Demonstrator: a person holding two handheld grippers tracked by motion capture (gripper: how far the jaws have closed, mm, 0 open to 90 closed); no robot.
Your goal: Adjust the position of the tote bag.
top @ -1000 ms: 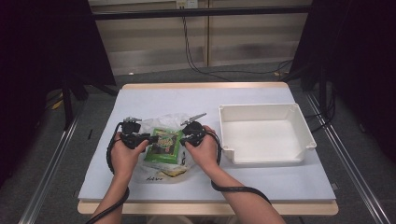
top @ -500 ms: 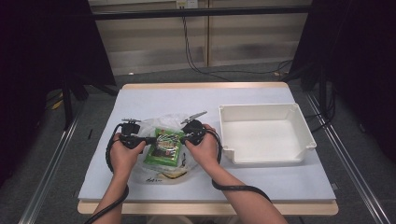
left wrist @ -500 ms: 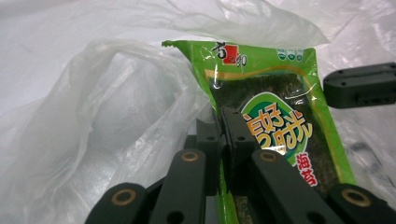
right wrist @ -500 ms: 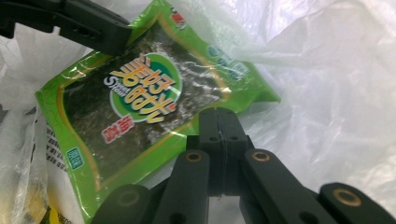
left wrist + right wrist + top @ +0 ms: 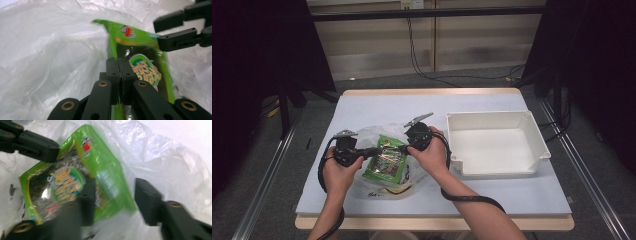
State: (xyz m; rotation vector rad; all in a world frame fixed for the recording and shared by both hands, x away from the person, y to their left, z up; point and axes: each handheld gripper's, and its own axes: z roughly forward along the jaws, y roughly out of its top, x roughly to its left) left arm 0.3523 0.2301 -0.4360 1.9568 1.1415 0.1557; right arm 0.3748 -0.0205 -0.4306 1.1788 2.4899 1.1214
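Green foil snack packet lies inside a crumpled clear plastic bag at the near left of the pale blue table top, its printing too blurred in both gripper views to read; in the left gripper view the packet's lower edge is cut off behind the black jaws, and in the right gripper view motion blur smears that gripper's near jaw. The table's left and right edges meet dark floor and metal rails, and black curtains hide the room's sides. To the right of the bag, apart from it, sits an empty white rectangular plastic tray. The bag's folds wrap round the packet on all sides, so film stands between the tools and the foil in places. The packet is glossy green with a dark panel, a round picture of yellow rings and a small red mark near its top. The left gripper has its jaws pressed together, seemingly on the packet's left edge or the film over it. The right gripper has just been opening; its jaws stand apart astride the packet's right edge, not pressing it.
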